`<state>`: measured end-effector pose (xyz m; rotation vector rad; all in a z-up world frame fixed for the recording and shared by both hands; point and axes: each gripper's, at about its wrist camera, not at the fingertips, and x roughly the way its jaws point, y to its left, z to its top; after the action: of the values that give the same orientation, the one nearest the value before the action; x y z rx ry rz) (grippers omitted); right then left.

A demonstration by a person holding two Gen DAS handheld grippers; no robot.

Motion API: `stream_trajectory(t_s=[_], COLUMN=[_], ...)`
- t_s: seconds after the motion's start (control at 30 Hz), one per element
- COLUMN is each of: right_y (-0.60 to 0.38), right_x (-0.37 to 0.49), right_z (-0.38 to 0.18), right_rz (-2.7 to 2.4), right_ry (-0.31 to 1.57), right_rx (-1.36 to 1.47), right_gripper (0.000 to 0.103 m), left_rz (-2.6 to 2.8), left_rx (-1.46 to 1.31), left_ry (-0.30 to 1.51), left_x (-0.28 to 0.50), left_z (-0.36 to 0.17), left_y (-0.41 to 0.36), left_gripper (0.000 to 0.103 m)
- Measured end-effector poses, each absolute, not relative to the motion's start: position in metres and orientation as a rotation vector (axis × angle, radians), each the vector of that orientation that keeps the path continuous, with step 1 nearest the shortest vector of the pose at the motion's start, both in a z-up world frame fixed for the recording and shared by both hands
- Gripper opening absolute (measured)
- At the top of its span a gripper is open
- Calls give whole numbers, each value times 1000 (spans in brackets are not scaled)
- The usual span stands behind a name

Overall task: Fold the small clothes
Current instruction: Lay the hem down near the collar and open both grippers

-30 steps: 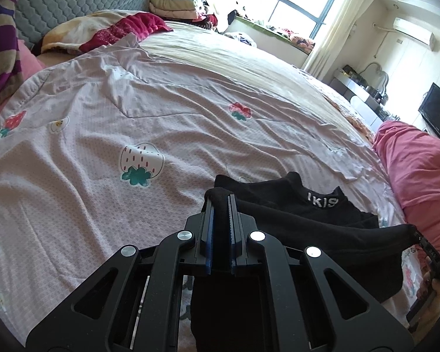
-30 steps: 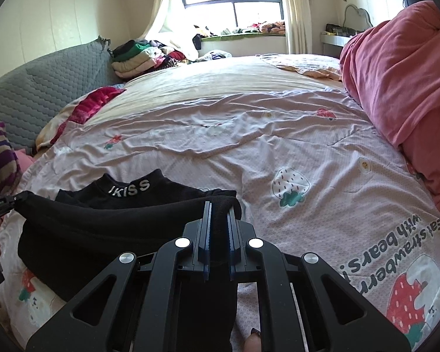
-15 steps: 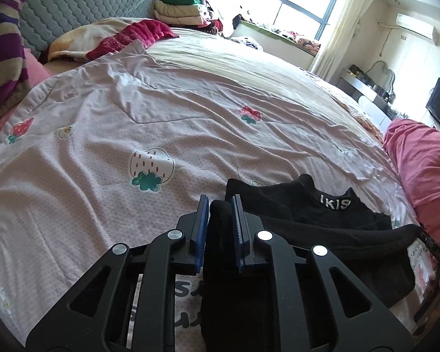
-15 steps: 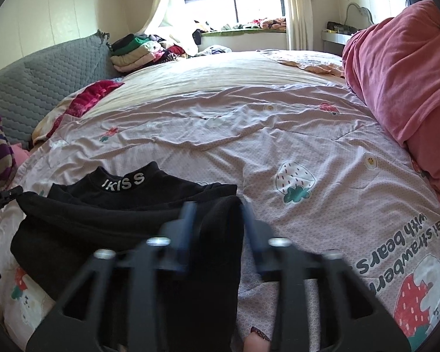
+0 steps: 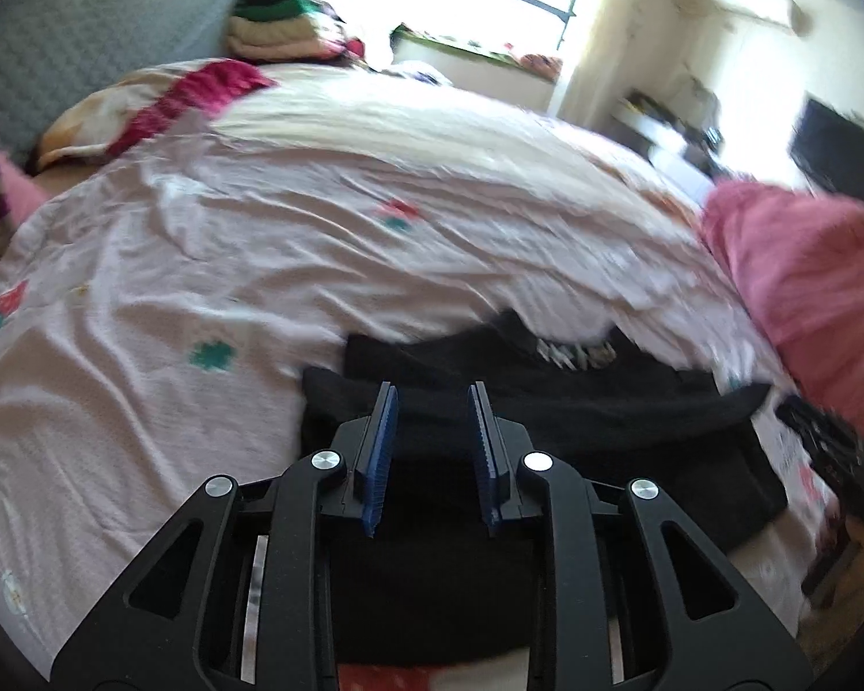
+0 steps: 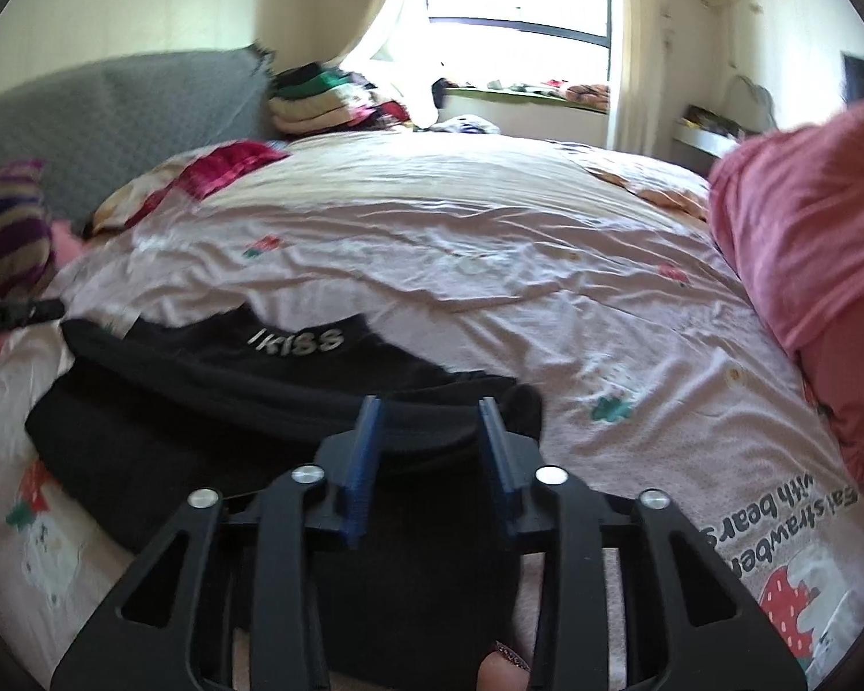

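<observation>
**Both claws parted over the black garment**

Left claw (image 5: 432, 397): black rigid frame, ribbed blue pads (image 5: 381, 449), jaws spread apart, nothing pinched between them. Right claw (image 6: 429, 412): same build, blue pads (image 6: 363, 460) equally wide apart, holding nothing.

Black garment (image 6: 213, 403): soft, matte knit, lying on the bed directly under and ahead of both claws. Folded over itself in layered bands, with a rolled thick edge across the front. Collar band with white lettering "IKISS" (image 6: 295, 341) sits at the far side. In the left view the lettering is smeared by motion blur.

Bedspread (image 6: 461, 265): pale pink, finely dotted weave, wrinkled, printed with strawberries and text near the right claw. Pink blanket (image 6: 812, 242) heaped at the right edge, smooth and draped. Grey quilted headboard (image 6: 115, 109) at far left; striped pillow (image 6: 6, 219) beside it; stack of folded clothes (image 6: 322, 98) by the window.

Change from one second ago: both claws were then clamped on the raised fold of the garment, pads pressed together on black cloth. Half a second ago they were parting. Now both stand fully apart and the fold lies flat on the bed, released.
</observation>
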<state>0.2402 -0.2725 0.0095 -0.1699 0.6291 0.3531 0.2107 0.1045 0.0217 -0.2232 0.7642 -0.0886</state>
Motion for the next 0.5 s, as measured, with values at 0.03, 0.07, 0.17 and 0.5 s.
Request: stream_trajectory(t_s=[0.03,0.07,0.17,0.5], right_y=[-267,-265,-257,-256], right_x=[238,237,234,239], right_z=[7,5,-5,-42], right_rz=[369,377,399,375], right_ry=[638,646,684,800], right_rx=[-190,-198,-224,-279], right_gripper=[25,24,23,23], left_rz=[-116,-134,-188,-174], left_rx=[-207,-193,-130,-7], left_ry=[787,803,869,959], left_x=[211,211,211,213], left_z=[18,15,2,-35], left_y=[96,90,67,47], left_gripper=[14,12,10,10])
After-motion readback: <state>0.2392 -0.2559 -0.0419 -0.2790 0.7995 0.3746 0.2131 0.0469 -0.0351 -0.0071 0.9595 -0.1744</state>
